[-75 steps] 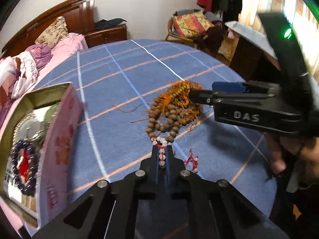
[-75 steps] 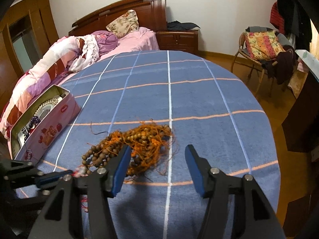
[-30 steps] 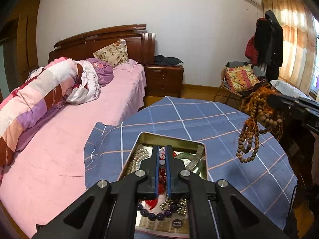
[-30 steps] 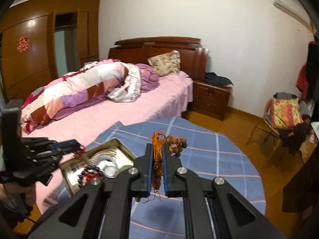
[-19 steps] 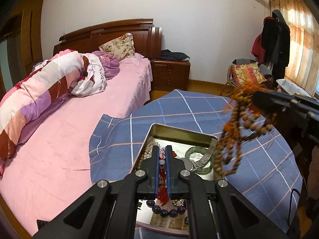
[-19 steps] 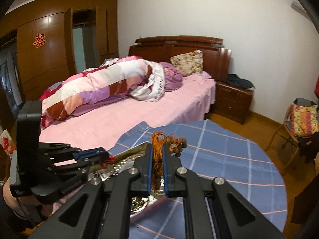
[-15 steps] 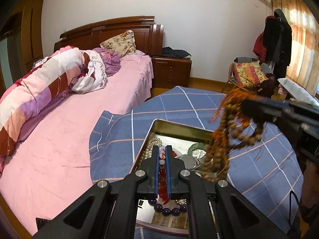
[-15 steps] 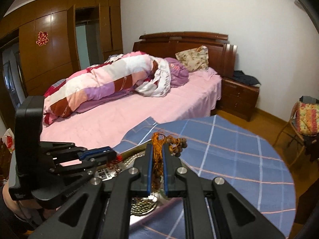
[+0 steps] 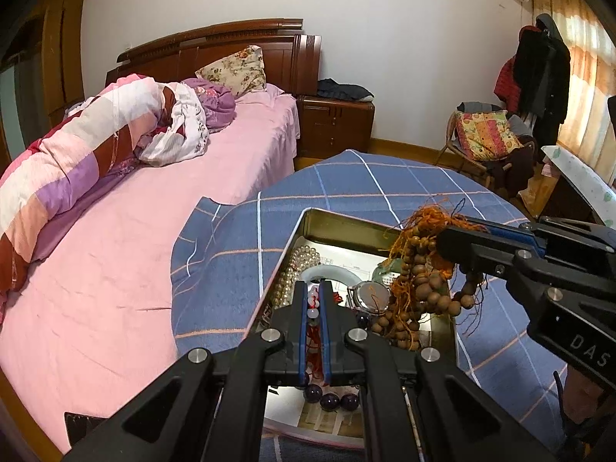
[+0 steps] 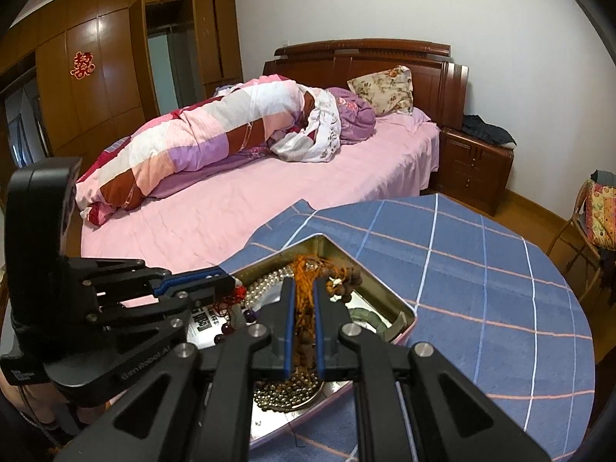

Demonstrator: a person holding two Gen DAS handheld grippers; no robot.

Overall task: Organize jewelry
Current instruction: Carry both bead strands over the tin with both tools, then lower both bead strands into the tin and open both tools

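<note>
Left wrist view: pink bed (image 9: 127, 261) at left, then blue checked bench (image 9: 385, 184) carrying open tin (image 9: 338, 227) with pearls, bangle, watch, dark purple beads inside. Left tongs (image 9: 313, 300) clenched on red-and-white bead string (image 9: 312, 310), hanging over tin. Right tongs (image 9: 452, 238) clenched on wooden bead bundle (image 9: 417, 288) with orange tassels, dangling over tin's right part. Right wrist view: left tongs (image 10: 227, 283) at left, right tongs (image 10: 304, 296) centre, bundle pinched over tin (image 10: 389, 292).
</note>
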